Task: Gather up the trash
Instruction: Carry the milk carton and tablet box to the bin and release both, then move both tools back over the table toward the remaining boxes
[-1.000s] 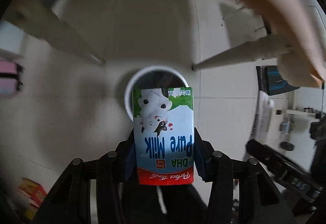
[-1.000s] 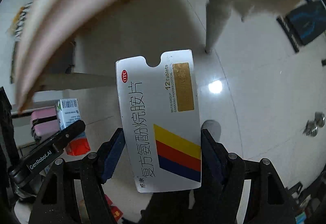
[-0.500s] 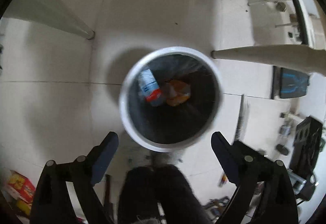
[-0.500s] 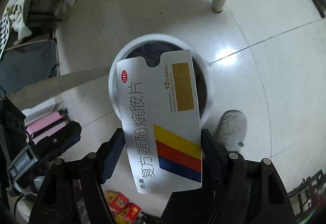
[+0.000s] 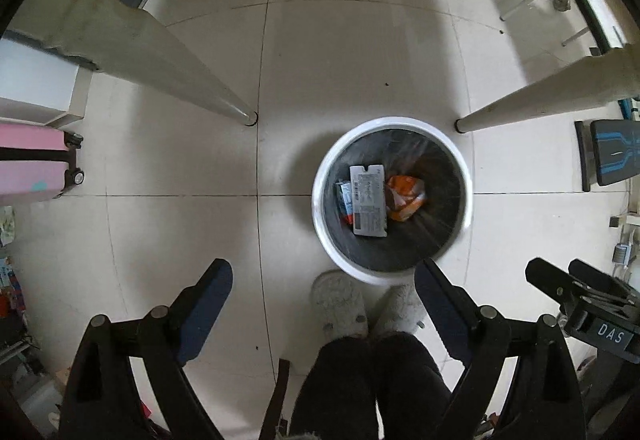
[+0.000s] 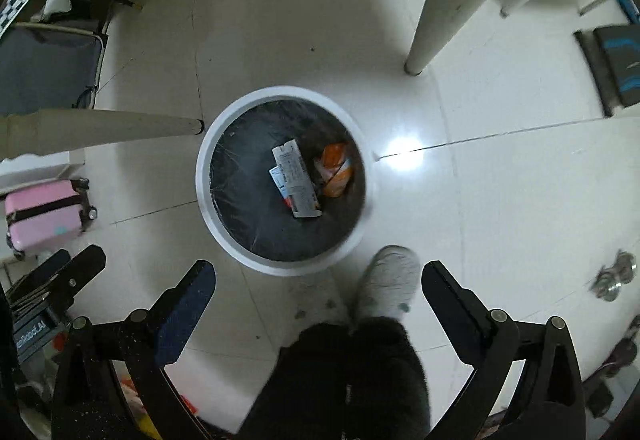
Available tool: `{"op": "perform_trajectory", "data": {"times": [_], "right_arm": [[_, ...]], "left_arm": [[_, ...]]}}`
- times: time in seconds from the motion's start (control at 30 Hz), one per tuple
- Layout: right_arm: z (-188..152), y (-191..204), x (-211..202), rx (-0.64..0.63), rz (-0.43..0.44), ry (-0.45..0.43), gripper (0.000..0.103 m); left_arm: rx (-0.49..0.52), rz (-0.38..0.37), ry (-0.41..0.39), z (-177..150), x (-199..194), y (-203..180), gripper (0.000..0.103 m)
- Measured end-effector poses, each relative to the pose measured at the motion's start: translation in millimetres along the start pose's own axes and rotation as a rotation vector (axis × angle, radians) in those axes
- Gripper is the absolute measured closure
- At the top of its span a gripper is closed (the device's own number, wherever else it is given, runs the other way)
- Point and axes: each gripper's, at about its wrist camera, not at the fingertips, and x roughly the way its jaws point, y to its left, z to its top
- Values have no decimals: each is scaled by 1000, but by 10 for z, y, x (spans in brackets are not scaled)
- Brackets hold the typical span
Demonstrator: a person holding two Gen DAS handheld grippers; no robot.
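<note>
A round white trash bin (image 5: 320, 176) with a black liner stands on the tiled floor; it also shows in the right wrist view (image 6: 204, 168). Inside lie the white medicine box (image 5: 369, 200) (image 6: 298, 180), the milk carton (image 5: 344, 196) partly under it, and an orange wrapper (image 5: 406, 192) (image 6: 336, 170). My left gripper (image 5: 324, 280) is open and empty above the floor, the bin ahead to the right. My right gripper (image 6: 318, 280) is open and empty above the bin's near rim.
Two pale table legs (image 5: 168, 64) (image 5: 540, 100) slant to the floor beside the bin. The person's slippers (image 5: 340, 304) and dark trouser legs (image 6: 348, 372) stand just below the bin. A pink suitcase (image 5: 32, 164) stands at the left, a dark suitcase (image 6: 44, 68) at the upper left.
The left gripper opened and dropped the milk carton into the bin. The right gripper then opened and dropped the medicine box in on top. Both now hover empty and higher.
</note>
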Motion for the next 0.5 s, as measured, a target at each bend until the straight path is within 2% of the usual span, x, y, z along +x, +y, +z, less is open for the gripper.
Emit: {"op": "perform_trajectory", "data": {"times": [0.27, 0.5], "right_arm": [[-340, 189, -1028, -54, -25, -69, 0], [-728, 387, -2062, -93, -3, -122, 0]], "left_arm": [[-15, -11, -43, -273, -779, -39, 10], [-24, -27, -101, -490, -1627, 10, 10]]}}
